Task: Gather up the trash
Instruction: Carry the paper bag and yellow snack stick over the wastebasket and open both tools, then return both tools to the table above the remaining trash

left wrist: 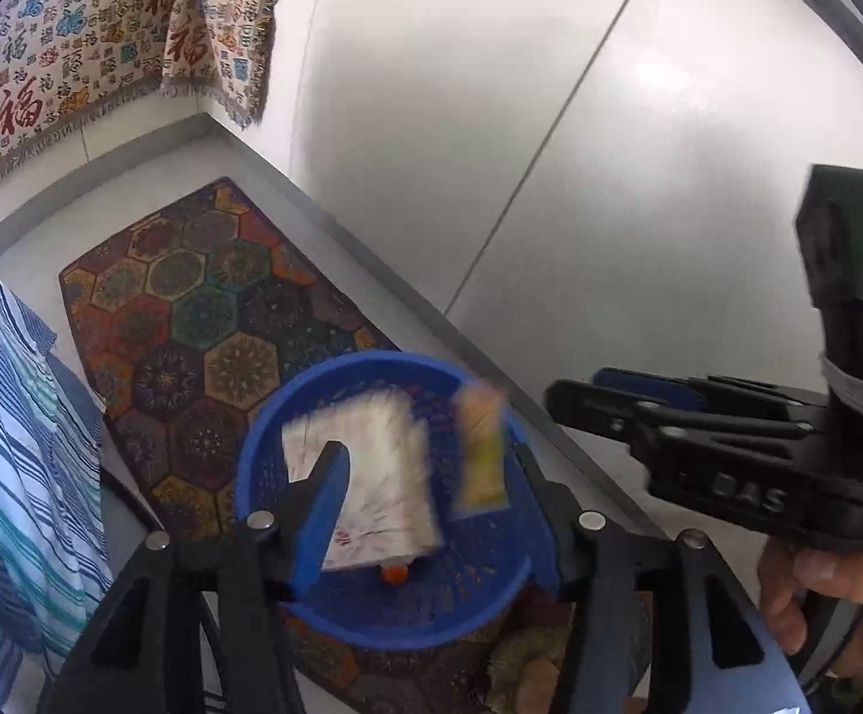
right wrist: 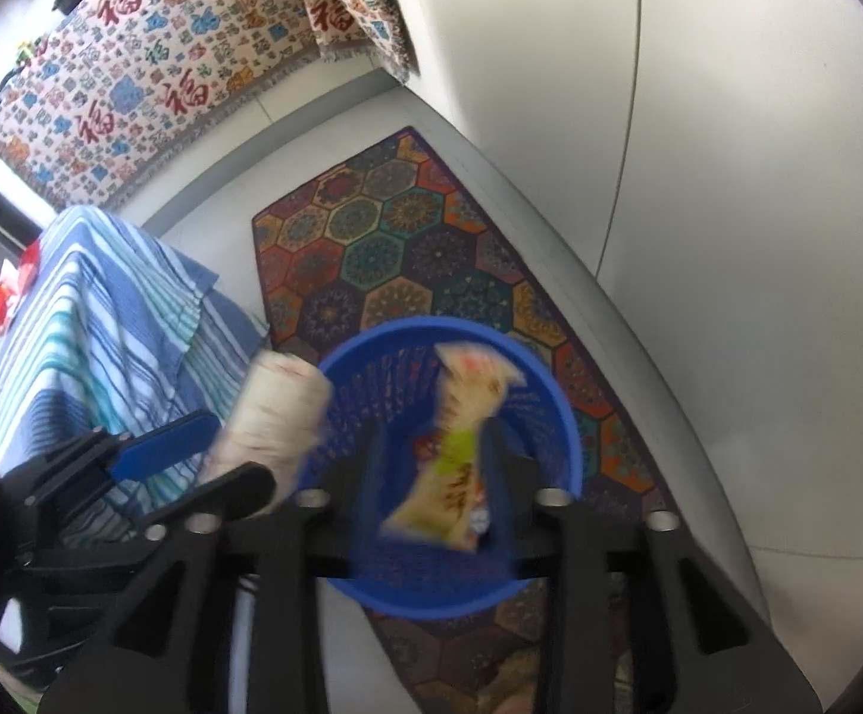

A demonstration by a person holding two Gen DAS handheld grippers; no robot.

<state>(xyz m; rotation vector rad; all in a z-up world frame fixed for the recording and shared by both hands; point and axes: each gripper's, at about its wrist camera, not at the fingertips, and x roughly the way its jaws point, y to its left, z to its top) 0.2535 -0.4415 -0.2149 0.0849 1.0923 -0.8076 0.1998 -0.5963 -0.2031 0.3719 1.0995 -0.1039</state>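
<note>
A blue plastic basket stands on a patterned rug, and both grippers hang over it pointing down. In the left wrist view my left gripper is open; a white crumpled packet is blurred between its fingers, loose over the basket. In the right wrist view my right gripper is open too, and a yellow-green snack wrapper is blurred between its fingers above the basket's inside. Each gripper shows in the other's view: the right gripper at the right, the left gripper at the left beside the white packet.
The hexagon-patterned rug lies along a white wall. A blue striped cloth covers furniture to the left. A cream cloth with red characters hangs further back. A small orange item lies in the basket. A person's hand holds the right gripper.
</note>
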